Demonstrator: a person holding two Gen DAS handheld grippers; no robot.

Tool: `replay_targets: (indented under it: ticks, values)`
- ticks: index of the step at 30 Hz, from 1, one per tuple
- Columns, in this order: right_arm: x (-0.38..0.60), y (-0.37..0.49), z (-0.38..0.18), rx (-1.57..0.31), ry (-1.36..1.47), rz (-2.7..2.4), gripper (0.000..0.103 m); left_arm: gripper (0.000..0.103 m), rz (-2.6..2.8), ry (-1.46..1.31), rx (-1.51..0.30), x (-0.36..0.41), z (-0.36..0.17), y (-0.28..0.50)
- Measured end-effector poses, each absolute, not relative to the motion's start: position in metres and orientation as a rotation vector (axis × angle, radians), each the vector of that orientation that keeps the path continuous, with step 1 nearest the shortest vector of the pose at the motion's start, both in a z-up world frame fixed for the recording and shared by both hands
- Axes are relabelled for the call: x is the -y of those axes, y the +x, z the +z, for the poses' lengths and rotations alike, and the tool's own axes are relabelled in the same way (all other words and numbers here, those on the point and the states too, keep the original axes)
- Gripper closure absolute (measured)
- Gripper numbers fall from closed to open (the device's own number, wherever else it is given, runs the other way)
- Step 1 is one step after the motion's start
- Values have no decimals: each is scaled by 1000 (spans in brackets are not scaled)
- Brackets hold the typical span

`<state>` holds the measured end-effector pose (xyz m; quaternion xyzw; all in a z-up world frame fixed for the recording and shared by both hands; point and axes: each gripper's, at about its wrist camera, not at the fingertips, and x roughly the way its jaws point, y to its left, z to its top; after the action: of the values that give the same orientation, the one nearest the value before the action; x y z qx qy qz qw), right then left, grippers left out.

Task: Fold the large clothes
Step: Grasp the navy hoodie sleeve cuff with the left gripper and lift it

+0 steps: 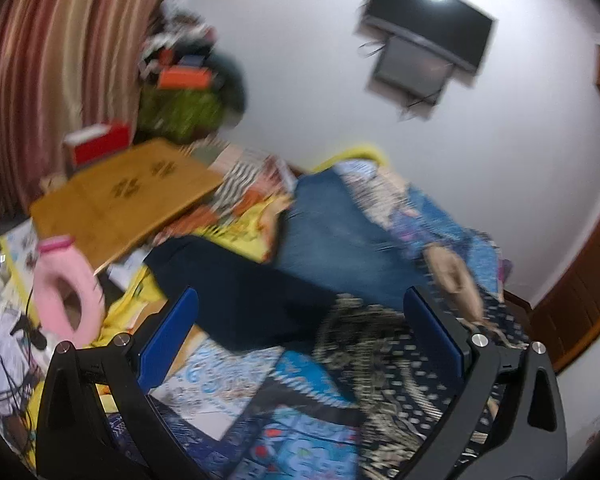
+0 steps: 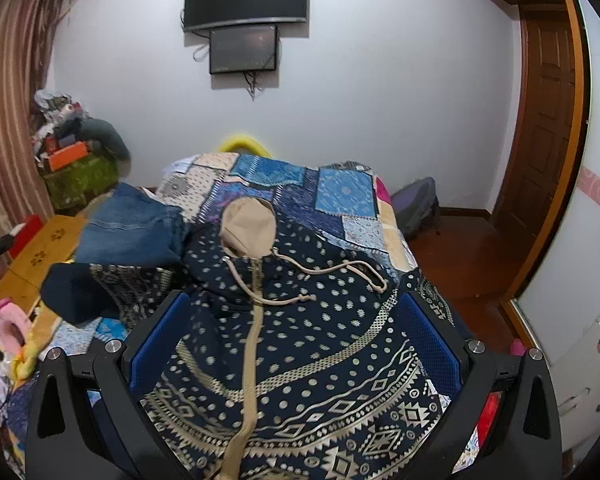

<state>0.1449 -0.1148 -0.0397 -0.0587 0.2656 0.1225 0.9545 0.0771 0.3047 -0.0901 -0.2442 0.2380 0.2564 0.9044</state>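
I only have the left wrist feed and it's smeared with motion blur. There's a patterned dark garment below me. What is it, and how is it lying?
Observer: The right wrist view shows a navy patterned hoodie lying front up on the patchwork bedspread, its beige zipper closed.
Operator: Where's the hood?
Observer: The hood lies at the far end, beige lining showing, and the drawstrings trail loose across the chest.
Operator: Is the right gripper holding anything?
Observer: No. The right gripper is open above the hoodie's front, nothing between its blue pads.
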Motion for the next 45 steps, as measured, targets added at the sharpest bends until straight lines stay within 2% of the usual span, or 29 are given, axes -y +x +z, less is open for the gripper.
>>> replay_targets:
  ticks: [4, 7, 10, 18, 22, 24, 26, 28, 29, 31, 32, 38, 45]
  values:
    - [116, 159, -48, -572, -118, 224, 0, 2, 573, -579, -595, -345, -134, 93]
    - [114, 168, -55, -605, -129, 205, 0, 15, 562, -676, -675, -373, -173, 102]
    - [111, 178, -61, -635, -135, 203, 0, 21, 528, -788, -736, -390, -207, 107]
    - [99, 193, -79, -692, -164, 223, 0, 26, 497, -948, -749, -417, -253, 115]
    - [100, 198, -83, -709, -141, 233, 1, 33, 489, -973, -731, -428, -266, 119]
    - [101, 199, -84, -714, -130, 235, 1, 42, 506, -966, -727, -432, -271, 123]
    - [102, 200, -85, -717, -120, 233, 1, 63, 535, -952, -747, -437, -277, 127]
    - [103, 200, -85, -721, -115, 234, 1, 73, 553, -920, -753, -439, -277, 127]
    - [103, 200, -86, -724, -115, 233, 1, 83, 558, -899, -750, -438, -274, 128]
    - [105, 199, -86, -724, -118, 230, 1, 96, 568, -832, -739, -432, -264, 125]
    - [105, 199, -86, -723, -119, 230, 1, 98, 574, -808, -731, -429, -258, 122]
    - [109, 192, -81, -707, -121, 238, 1, 100, 554, -708, -636, -405, -204, 105]
    - [114, 189, -75, -687, -126, 278, 1, 100, 443, -551, -481, -354, -110, 102]
